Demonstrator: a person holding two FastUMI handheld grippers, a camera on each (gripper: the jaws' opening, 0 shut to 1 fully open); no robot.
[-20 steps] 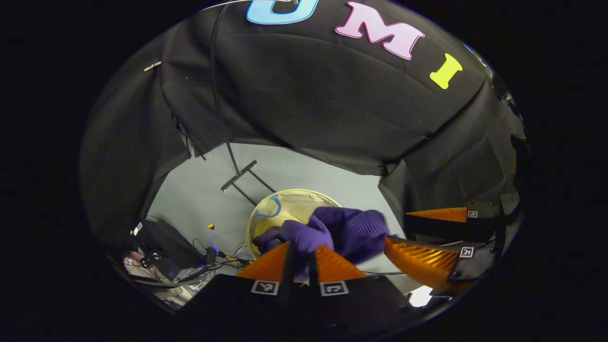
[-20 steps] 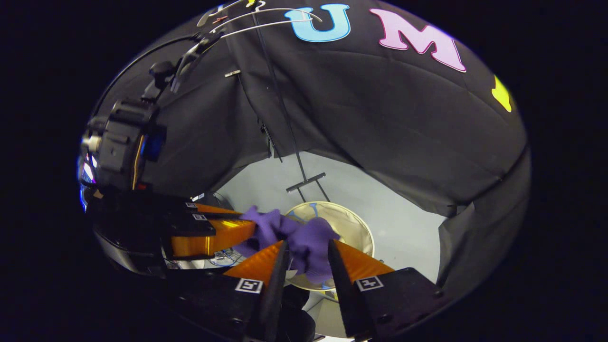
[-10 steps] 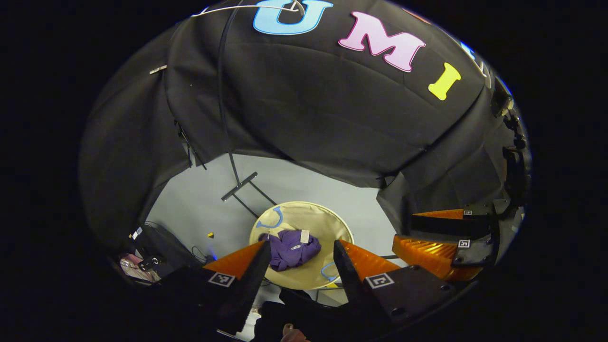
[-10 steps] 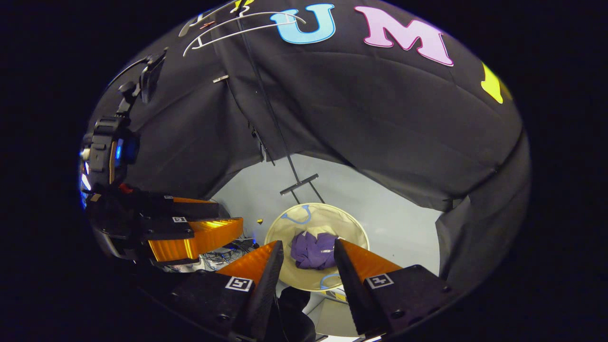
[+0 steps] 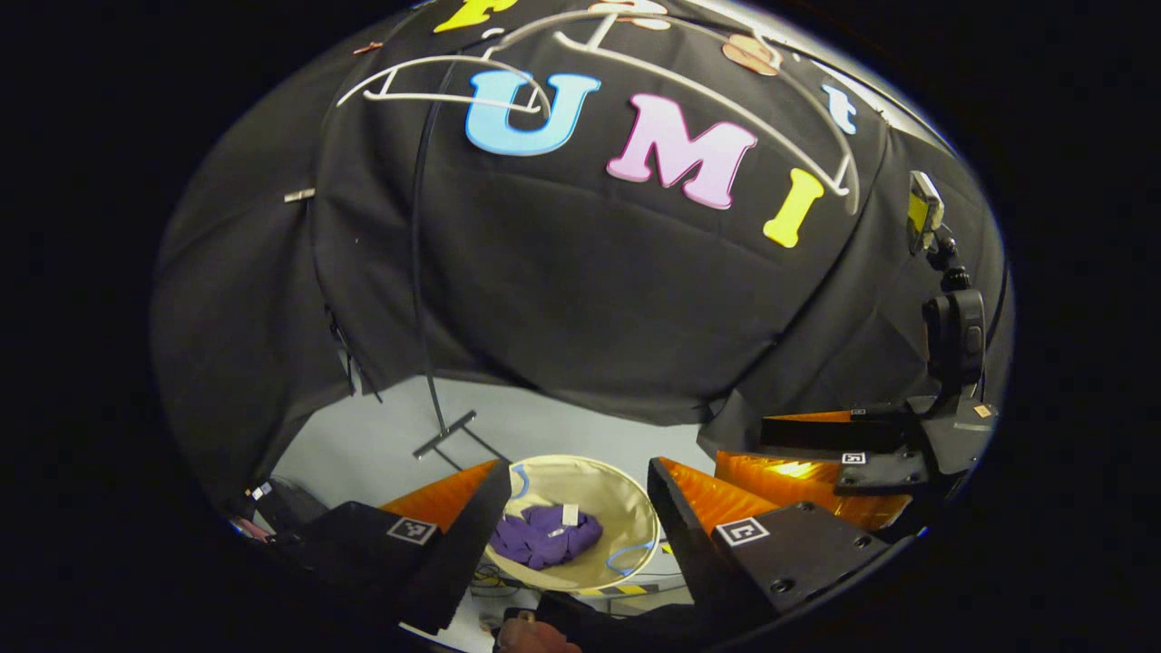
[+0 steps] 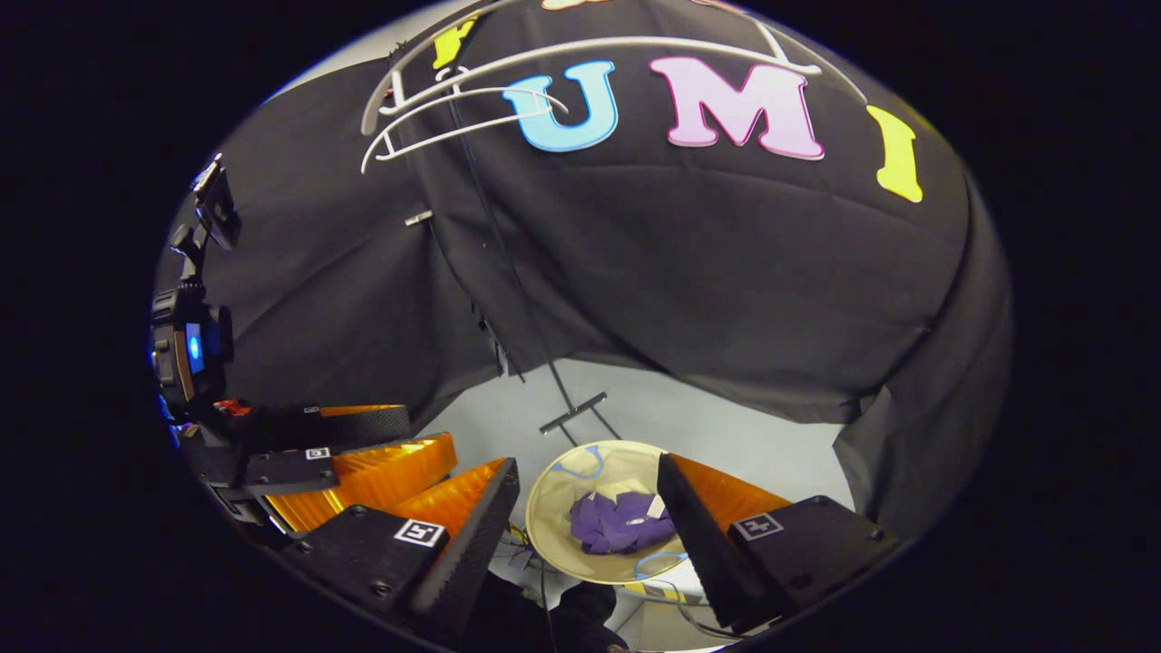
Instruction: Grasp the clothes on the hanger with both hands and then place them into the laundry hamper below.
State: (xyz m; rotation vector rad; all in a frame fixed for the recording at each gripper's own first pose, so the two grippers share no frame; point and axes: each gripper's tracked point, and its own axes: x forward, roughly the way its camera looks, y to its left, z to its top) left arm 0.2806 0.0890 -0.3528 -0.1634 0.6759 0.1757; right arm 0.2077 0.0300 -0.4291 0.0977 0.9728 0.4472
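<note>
One purple garment point(image 5: 544, 535) with a small white tag, its writing too small to read, lies crumpled inside the round cream laundry hamper point(image 5: 635, 517) at lower centre. The left gripper point(image 5: 573, 494) and right gripper point(image 6: 588, 490) hang above it, fingers spread wide, holding nothing. Two white hangers point(image 6: 472, 100) show at the upper left.

Left tool point(image 5: 571, 508): two wedge fingers w/ ribbed inner faces on black blocks; each block carries a square b/w marker & round screws; right tool point(image 6: 590, 508): same build, markers & screws alike; black camera mount w/ blue light atop left tool in right gripper view.
</note>
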